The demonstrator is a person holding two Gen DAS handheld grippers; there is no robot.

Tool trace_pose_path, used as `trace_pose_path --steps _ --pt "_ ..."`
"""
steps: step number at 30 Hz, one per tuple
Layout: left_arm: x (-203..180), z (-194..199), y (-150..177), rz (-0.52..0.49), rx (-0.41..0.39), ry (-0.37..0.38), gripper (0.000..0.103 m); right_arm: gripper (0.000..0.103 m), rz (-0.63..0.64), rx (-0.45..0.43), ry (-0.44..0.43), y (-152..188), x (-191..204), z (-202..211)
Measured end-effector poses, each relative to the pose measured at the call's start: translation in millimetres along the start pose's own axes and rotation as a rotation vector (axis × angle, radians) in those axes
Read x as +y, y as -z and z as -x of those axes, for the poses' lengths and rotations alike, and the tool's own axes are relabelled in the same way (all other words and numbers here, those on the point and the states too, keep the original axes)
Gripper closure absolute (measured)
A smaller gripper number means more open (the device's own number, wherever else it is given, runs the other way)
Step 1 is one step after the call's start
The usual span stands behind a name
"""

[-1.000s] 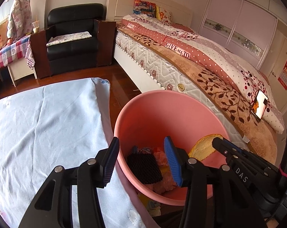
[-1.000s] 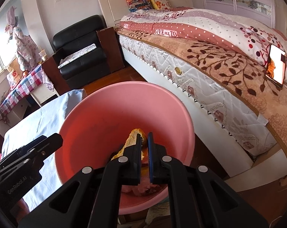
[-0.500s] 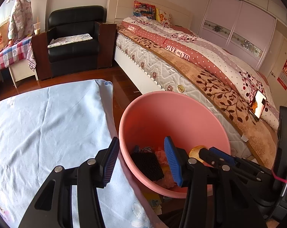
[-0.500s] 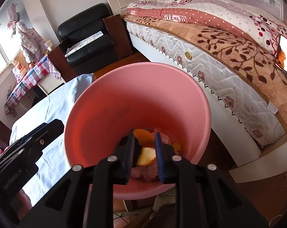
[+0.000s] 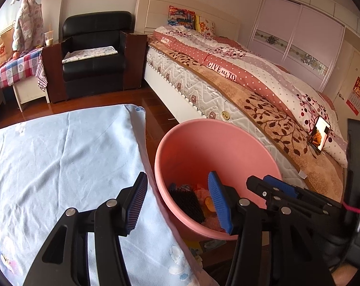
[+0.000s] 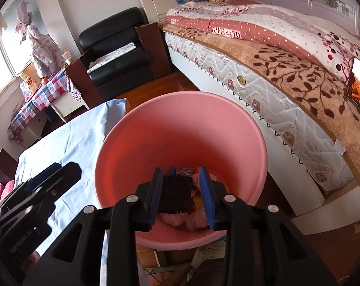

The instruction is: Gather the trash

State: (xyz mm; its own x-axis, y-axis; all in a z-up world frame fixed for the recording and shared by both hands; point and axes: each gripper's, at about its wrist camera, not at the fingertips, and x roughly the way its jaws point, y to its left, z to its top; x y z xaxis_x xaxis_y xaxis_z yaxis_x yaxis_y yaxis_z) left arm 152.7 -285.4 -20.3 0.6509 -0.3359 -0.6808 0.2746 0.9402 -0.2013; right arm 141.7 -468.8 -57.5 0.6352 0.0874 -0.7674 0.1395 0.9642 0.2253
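Trash (image 6: 177,197) lies dropped in the pink bucket (image 6: 180,119); right gripper (image 6: 182,195) jaws are opening, empty; left gripper (image 5: 177,202) is held wide, empty; withdrawal is needed next.

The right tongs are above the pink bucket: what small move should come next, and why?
Probably lift the right tongs up and out of the pink bucket. Their jaws are opening with nothing pressed between them; the trash, including a black net, lies at the bottom below them.

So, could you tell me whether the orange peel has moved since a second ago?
Yes. It left the right gripper, whose jaws are opening, and lies among the trash in the pink bucket.
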Motion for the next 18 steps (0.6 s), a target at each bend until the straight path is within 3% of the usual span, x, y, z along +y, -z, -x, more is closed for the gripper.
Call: trace_pose_path --steps 8,14,18 --pt "6.5 12.4 2.1 0.004 -0.021 -0.003 0.05 0.07 -0.005 0.007 0.02 9.6 -0.2 10.9" --pt "3.2 26.9 4.3 -0.04 -0.065 -0.011 0.042 0.07 -0.006 -0.084 0.011 18.5 9.3 40.2" --pt "4.1 42.0 4.6 -0.041 -0.094 -0.002 0.041 0.07 -0.022 -0.153 -0.039 21.9 18.2 62.4"
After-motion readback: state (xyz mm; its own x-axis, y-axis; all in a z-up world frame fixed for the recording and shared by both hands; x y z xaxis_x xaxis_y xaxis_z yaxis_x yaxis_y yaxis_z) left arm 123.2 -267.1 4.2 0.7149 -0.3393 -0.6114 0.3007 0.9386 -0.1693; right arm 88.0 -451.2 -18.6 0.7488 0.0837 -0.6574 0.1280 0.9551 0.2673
